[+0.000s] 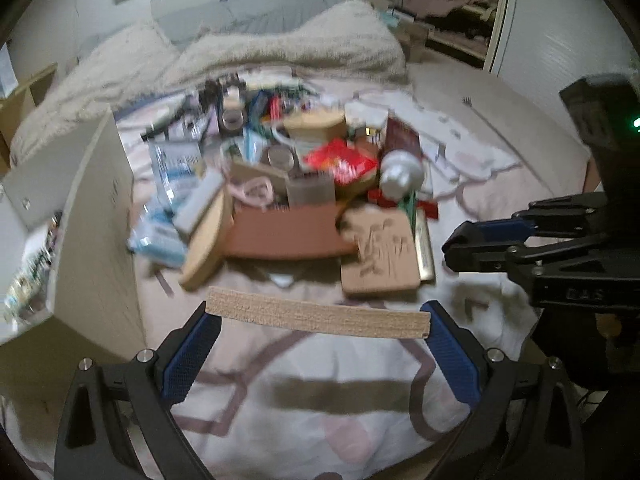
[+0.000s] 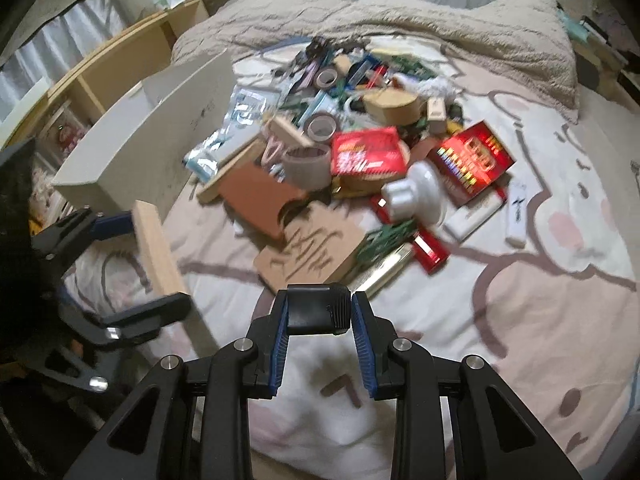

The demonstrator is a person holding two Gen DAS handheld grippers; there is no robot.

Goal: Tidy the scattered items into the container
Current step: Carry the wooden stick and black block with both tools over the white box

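My left gripper (image 1: 318, 318) is shut on a flat light wooden board (image 1: 318, 317), held edge-on above the bedspread; it also shows in the right wrist view (image 2: 154, 246). My right gripper (image 2: 319, 312) is shut on a small black block (image 2: 318, 309) and shows at the right of the left wrist view (image 1: 472, 240). A white open box (image 2: 132, 152), the container, stands at the left (image 1: 96, 216). A pile of scattered items lies ahead: a brown board (image 2: 256, 192), a cardboard piece (image 2: 312, 248), red packs (image 2: 366, 156), tape rolls (image 2: 320, 126), a white lamp-like object (image 2: 416, 192).
A beige fluffy blanket (image 2: 400, 12) lies behind the pile. A wooden shelf (image 2: 120, 60) stands left of the bed. The pink and white bedspread (image 2: 520, 300) stretches in front and to the right. A wardrobe (image 1: 560, 40) stands at the far right.
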